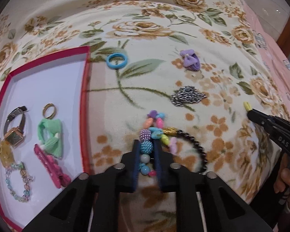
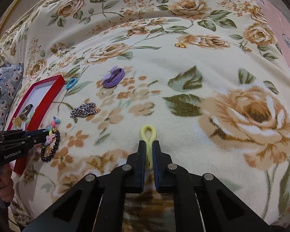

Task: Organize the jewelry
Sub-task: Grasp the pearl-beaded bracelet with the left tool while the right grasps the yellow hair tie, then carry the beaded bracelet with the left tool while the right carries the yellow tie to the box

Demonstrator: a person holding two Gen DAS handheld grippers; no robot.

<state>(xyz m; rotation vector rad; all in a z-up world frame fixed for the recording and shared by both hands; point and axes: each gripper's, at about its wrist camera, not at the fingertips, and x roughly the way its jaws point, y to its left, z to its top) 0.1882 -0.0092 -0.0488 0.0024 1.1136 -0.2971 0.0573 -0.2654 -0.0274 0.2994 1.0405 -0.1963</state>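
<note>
My left gripper (image 1: 147, 145) is shut on a colourful bead bracelet (image 1: 147, 135), just right of the red-rimmed box (image 1: 86, 100). A dark bead bracelet (image 1: 195, 147) lies under and right of it. The box holds a watch (image 1: 14, 127), a gold ring (image 1: 49, 110), a green bow (image 1: 51, 137), a pink clip (image 1: 50, 166) and a pastel bracelet (image 1: 19, 181). My right gripper (image 2: 148, 144) is shut on a yellow hair tie (image 2: 148, 135) above the blanket. On the blanket lie a blue hair tie (image 1: 117, 60), a purple bow tie (image 1: 190, 60) and a silver chain (image 1: 187, 96).
A floral blanket (image 2: 183, 96) covers the bed. A small yellow-green band (image 2: 180, 45) lies far back. My right gripper shows at the right edge of the left wrist view (image 1: 249, 109). Pink fabric (image 1: 270, 54) borders the right side.
</note>
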